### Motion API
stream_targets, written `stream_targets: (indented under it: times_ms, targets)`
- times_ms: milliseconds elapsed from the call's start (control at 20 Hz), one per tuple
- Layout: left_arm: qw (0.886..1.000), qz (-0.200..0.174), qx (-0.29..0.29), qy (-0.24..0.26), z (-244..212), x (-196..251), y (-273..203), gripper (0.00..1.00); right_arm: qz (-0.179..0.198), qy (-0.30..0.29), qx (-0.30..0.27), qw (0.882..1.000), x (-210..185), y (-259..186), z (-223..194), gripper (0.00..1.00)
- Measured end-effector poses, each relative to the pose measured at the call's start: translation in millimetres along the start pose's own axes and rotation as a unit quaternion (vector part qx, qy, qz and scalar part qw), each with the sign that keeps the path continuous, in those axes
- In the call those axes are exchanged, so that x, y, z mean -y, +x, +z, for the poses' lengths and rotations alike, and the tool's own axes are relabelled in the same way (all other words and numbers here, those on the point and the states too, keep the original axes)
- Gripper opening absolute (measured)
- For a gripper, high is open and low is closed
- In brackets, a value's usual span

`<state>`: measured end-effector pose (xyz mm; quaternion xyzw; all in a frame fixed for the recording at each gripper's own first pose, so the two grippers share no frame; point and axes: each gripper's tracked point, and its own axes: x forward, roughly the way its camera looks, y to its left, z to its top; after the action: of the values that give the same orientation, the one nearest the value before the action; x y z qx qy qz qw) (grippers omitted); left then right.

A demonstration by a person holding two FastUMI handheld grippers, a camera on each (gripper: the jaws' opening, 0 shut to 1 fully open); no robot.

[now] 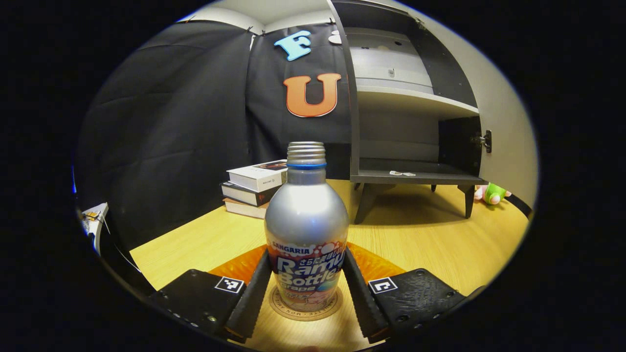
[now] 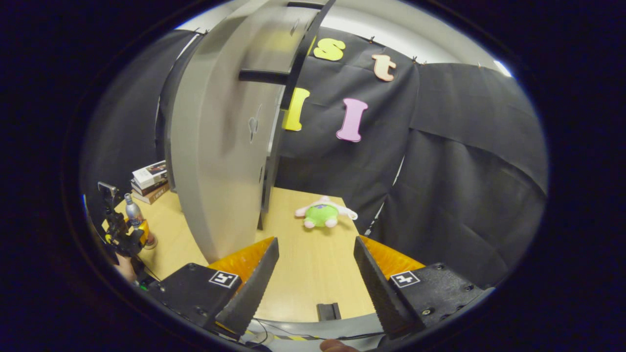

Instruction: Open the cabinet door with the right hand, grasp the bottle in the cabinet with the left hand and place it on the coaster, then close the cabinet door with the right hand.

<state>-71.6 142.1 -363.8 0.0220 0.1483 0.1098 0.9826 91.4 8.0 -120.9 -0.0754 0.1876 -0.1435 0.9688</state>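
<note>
Tongs on the left (image 1: 306, 288) stand either side of the bottle (image 1: 306, 230) in the left gripper view, both fingers lying against its lower, printed part, so they appear to be holding it. The bottle stands upright with its base on the round coaster (image 1: 286, 308), which lies on the wooden surface (image 1: 440, 244); whether the base is fully down or a shade above the coaster is hard to tell from this low angle. Behind it the cabinet (image 1: 415, 102) stands open with bare shelves, a stack of books (image 1: 252, 188) to its left and a green plush toy (image 1: 491, 193) past its right legs. Judging by this, the placing is all but done, and the sound way to finish is to part the fingers evenly and draw straight back, low and level, so neither finger drags the bottle off the coaster or tips it. In the right gripper view the right tongs (image 2: 315, 274) are spread wide with nothing between them, over the surface and pointing toward the plush toy. The open cabinet door (image 2: 215, 146) rises just to their left, blurred. Far off at the left edge the bottle and the other gripper can be seen. For the closing step, I would put the tongs to the door's outer face near its free edge and push in a slow arc, keeping clear of the bottle's side of the surface.
</note>
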Motion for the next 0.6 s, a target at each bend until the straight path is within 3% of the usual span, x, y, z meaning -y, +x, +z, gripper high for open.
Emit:
stream_targets:
  times_ms: [50,150,250,300,600]
  targets:
    - [1.0,0.0,0.007,0.011,2,-2,0,0.77,0.0,-0.002,-0.003,1.0,0,2,-1,0.98]
    - [1.0,-0.008,0.003,-0.001,-2,1,-2,0.77,0.002,0.002,-0.007,1.0,-1,6,-3,0.98]
    - [0.999,-0.038,-0.016,-0.027,-12,14,-4,0.82,0.001,0.006,-0.014,1.0,0,7,-6,0.98]
    - [0.998,-0.038,-0.016,-0.037,-12,14,-8,0.99,0.002,0.008,-0.017,1.0,0,8,-6,0.98]
    - [0.999,-0.031,0.007,-0.039,1,2,-13,0.97,0.006,0.01,-0.016,1.0,-2,12,-7,0.98]
